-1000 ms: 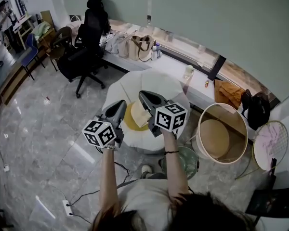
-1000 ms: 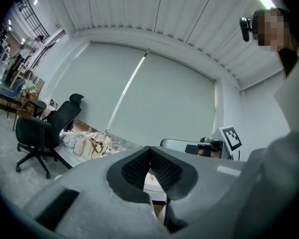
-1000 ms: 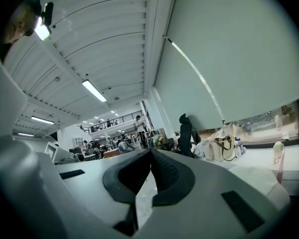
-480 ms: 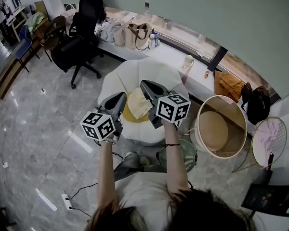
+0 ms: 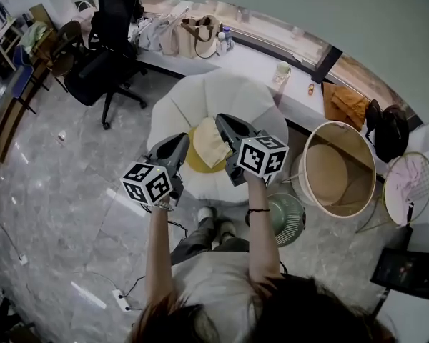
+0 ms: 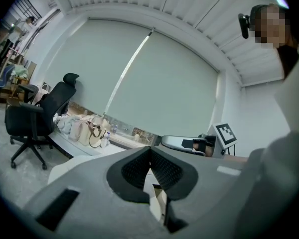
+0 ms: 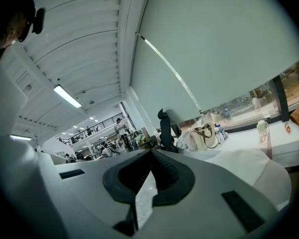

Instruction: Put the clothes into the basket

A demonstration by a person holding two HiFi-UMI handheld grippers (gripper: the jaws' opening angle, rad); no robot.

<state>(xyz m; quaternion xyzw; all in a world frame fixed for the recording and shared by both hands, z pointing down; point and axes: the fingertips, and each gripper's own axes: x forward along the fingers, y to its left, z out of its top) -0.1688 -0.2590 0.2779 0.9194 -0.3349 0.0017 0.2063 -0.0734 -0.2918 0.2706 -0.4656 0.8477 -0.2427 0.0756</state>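
On the white chair [image 5: 222, 91] the cream garment [image 5: 211, 143] lies just beyond the left gripper [image 5: 182, 138] and right gripper [image 5: 224, 121], both closed and empty; reaching is judged in hand, jaws must be opened next, the basket [image 5: 361, 181] at right.

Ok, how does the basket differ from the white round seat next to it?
The basket is tan and hollow; the seat is white and padded. The basket looks empty; the seat carries a cream cloth on a yellow item. Both are round and stand on the floor.
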